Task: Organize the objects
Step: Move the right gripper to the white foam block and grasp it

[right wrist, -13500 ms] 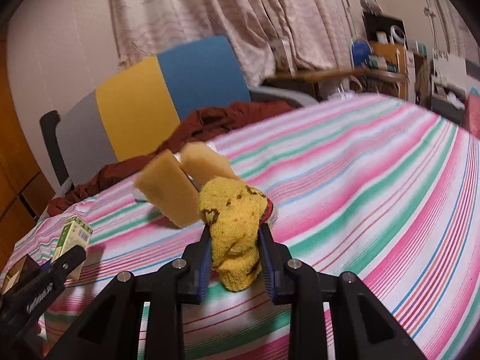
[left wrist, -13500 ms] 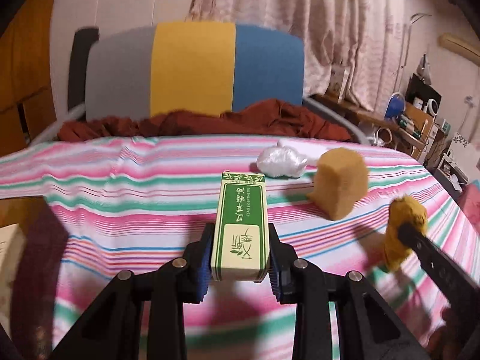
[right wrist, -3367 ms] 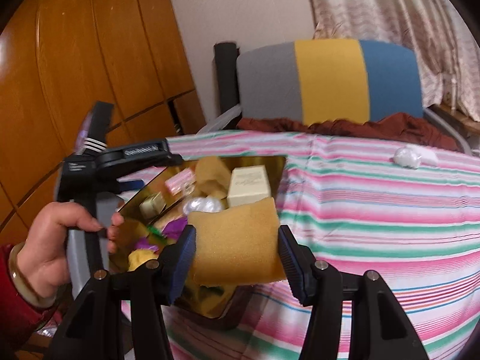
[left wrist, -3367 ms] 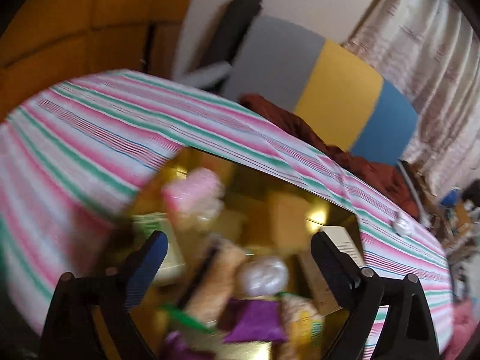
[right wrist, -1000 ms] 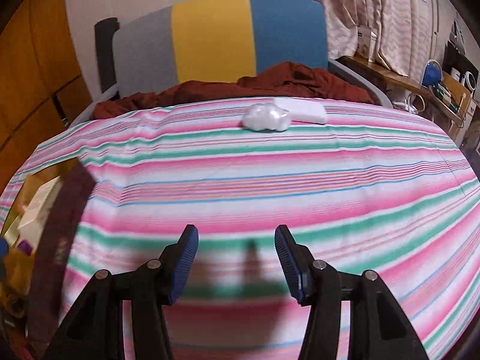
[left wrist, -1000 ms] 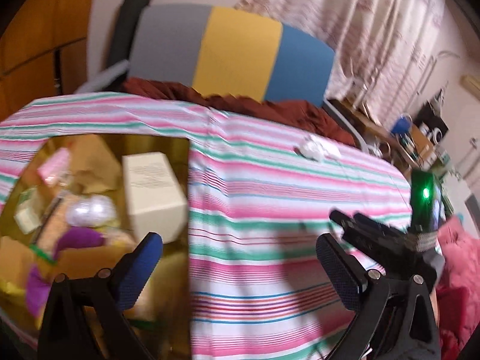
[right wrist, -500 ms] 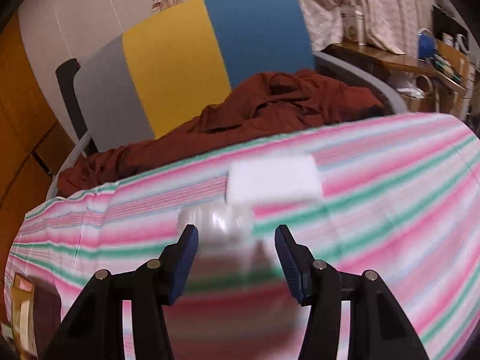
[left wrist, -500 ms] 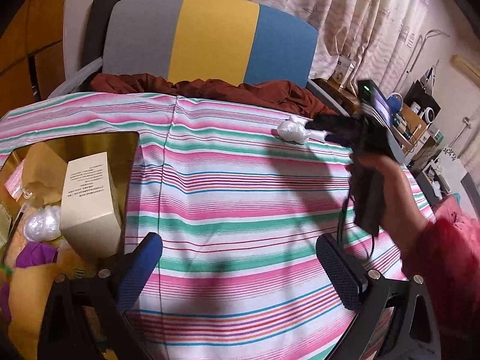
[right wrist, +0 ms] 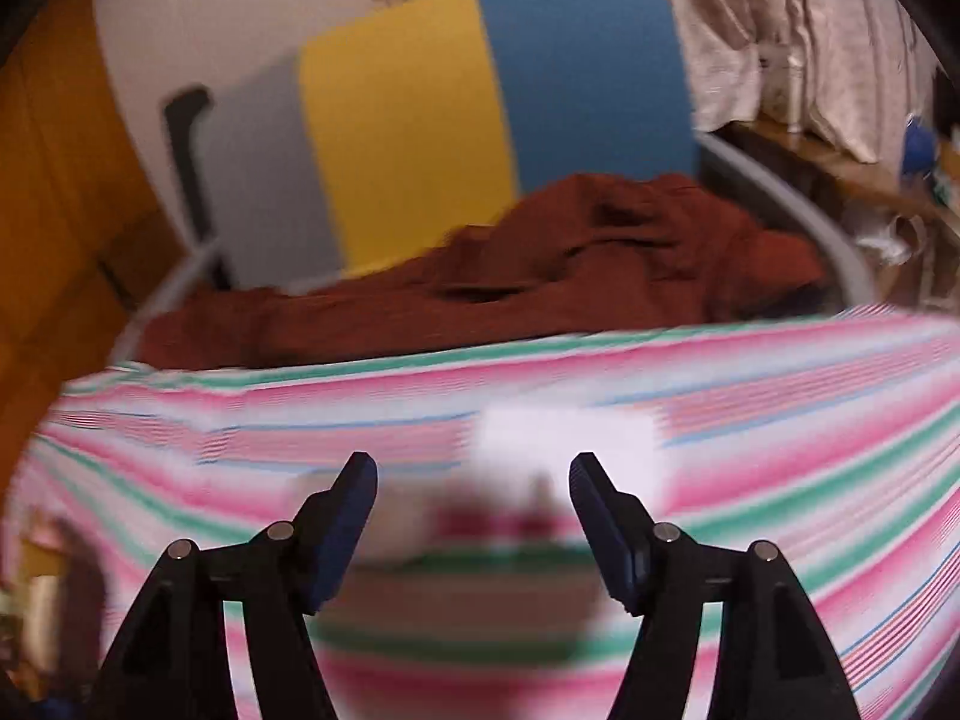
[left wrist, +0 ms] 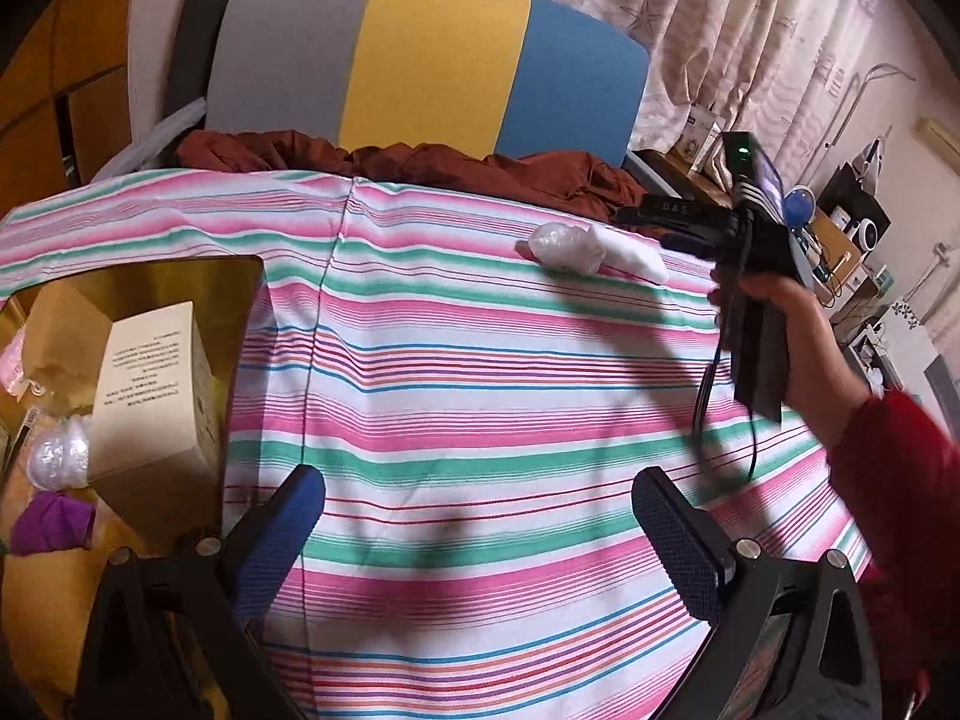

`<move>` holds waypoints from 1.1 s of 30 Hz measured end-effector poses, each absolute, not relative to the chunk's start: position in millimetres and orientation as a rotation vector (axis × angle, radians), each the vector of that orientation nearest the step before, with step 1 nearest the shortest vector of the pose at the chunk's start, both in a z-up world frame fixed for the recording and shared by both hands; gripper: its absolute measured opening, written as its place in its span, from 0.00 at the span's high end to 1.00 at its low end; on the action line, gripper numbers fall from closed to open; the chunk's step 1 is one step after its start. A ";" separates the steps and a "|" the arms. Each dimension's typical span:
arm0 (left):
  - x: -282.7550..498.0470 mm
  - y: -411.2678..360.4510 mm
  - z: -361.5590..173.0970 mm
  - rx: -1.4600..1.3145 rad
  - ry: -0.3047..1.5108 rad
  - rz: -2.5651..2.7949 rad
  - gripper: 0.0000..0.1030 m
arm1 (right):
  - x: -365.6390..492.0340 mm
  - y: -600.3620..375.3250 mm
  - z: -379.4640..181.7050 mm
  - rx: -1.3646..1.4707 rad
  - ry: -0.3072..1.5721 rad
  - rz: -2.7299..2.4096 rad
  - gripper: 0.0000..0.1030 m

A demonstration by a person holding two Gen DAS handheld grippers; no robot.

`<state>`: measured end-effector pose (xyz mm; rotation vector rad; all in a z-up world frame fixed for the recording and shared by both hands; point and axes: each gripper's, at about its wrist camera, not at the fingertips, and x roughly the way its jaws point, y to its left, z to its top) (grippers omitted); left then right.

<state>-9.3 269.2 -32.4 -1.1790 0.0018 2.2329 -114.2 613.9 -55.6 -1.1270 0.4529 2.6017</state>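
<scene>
The right gripper [right wrist: 474, 510], fingers spread and just widening with nothing between them, nears the crinkly plastic wad [left wrist: 564, 247] beside the white pad [left wrist: 636, 258] at the surface's far edge. It looks light, squashy; pinch its middle. The left gripper [left wrist: 480, 516] hangs wide and empty.

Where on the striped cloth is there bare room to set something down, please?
The wide middle of the striped cloth is bare, between the gold box on one side and the white wad and white pad by the far edge. The box itself is crowded.
</scene>
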 end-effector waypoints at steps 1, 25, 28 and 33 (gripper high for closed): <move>-9.5 270.4 -32.7 -1.182 0.003 2.235 0.00 | -121.2 625.3 -58.0 -1.151 0.467 2.582 0.34; -30.2 303.8 -38.9 -1.271 -0.050 2.246 0.00 | -119.8 602.0 -98.8 -1.553 0.198 2.648 0.33; -37.2 312.2 -36.3 -1.281 -0.050 2.271 0.00 | -107.7 591.8 -98.6 -1.431 0.191 2.627 0.44; -54.1 339.9 -33.1 -1.227 -0.039 2.308 0.00 | -55.4 587.3 -94.8 -1.229 0.461 2.582 0.45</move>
